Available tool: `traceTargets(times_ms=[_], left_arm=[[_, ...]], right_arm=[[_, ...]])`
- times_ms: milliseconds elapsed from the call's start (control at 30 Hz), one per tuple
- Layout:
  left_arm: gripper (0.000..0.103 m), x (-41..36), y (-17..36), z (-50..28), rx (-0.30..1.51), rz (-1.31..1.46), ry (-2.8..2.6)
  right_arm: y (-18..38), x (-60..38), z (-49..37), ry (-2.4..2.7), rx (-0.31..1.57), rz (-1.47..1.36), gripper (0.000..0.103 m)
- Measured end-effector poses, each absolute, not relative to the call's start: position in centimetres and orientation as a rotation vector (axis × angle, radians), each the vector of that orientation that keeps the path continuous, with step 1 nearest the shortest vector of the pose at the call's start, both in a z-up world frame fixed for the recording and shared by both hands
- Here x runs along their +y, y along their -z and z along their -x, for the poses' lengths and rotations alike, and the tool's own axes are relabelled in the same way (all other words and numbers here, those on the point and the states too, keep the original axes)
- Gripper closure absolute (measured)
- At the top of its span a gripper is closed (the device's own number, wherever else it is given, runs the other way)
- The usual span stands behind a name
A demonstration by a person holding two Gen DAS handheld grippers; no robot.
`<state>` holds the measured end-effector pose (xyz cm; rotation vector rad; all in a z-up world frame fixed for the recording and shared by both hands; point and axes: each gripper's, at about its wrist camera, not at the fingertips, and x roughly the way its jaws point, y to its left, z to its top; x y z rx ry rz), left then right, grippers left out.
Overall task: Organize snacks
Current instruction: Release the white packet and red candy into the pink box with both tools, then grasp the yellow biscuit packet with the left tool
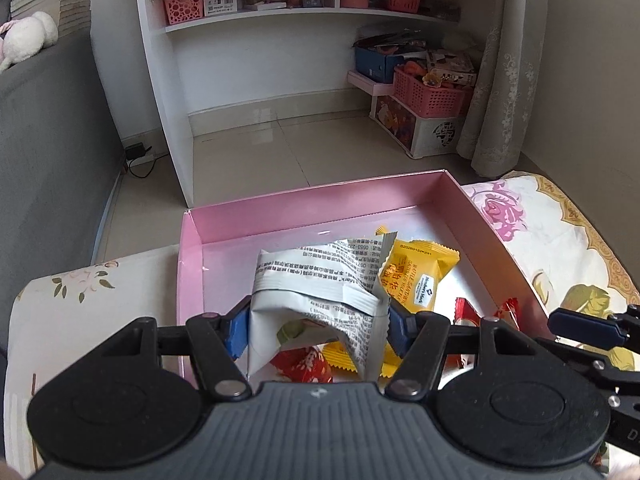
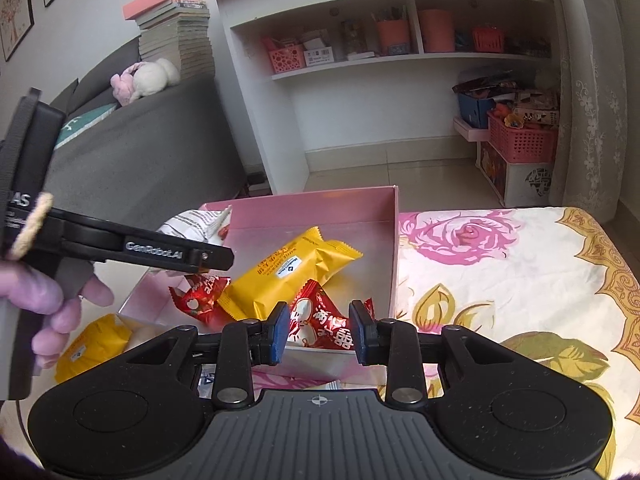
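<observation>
Gripped between the left gripper [image 1: 318, 322]'s blue pads, a white snack packet [image 1: 320, 284] hangs over the pink box [image 1: 192, 264], above yellow and red snacks. Right gripper [image 2: 319, 330], jaws narrowed and empty, hovers at the box's near edge.

This is a lived-in room of a home. A grey sofa [image 2: 132, 148] on the left carries a plush toy [image 2: 146, 78] and a stack of books [image 2: 176, 36], framed pictures [image 2: 16, 4] hang on the wall behind it, and a lace curtain [image 2: 592, 92] falls at the far right. A white shelf unit [image 1: 256, 40] at the far side holds pink baskets [image 1: 184, 8] and cups, storage boxes [image 1: 420, 124] sit on the tiled floor [image 1: 256, 152], and a floral cloth [image 2: 500, 264] covers the near surface.
</observation>
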<state>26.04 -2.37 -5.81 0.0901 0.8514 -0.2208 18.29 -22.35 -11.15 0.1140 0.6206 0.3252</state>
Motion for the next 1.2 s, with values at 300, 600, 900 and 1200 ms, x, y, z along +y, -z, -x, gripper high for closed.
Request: traceTargets(times_ms=[300,600,900,1200], left_arm=[[0.025,-2.4,5.9,-26.6,0.840,-0.064,0.187],[0.021,-2.6,4.8,-25.3,0.832,-0.093,0.203],[0.018,-2.4,3.6,-22.4,0.817,-0.113,0.210],[0.011,-1.4,3.1,-18.9,0.820,-0.114,0.234]], right_arm=[[11.0,-22.8,-18.4,-0.328,0.621,-0.122,0.064],[10.2,-22.8,-17.8,-0.327,0.601,-0.131,0.040],[8.9,-23.0,-16.5,-0.344,0.592,-0.122,0.026],[7.9,-23.1,-14.6,-0.358,0.594,-0.122,0.013]])
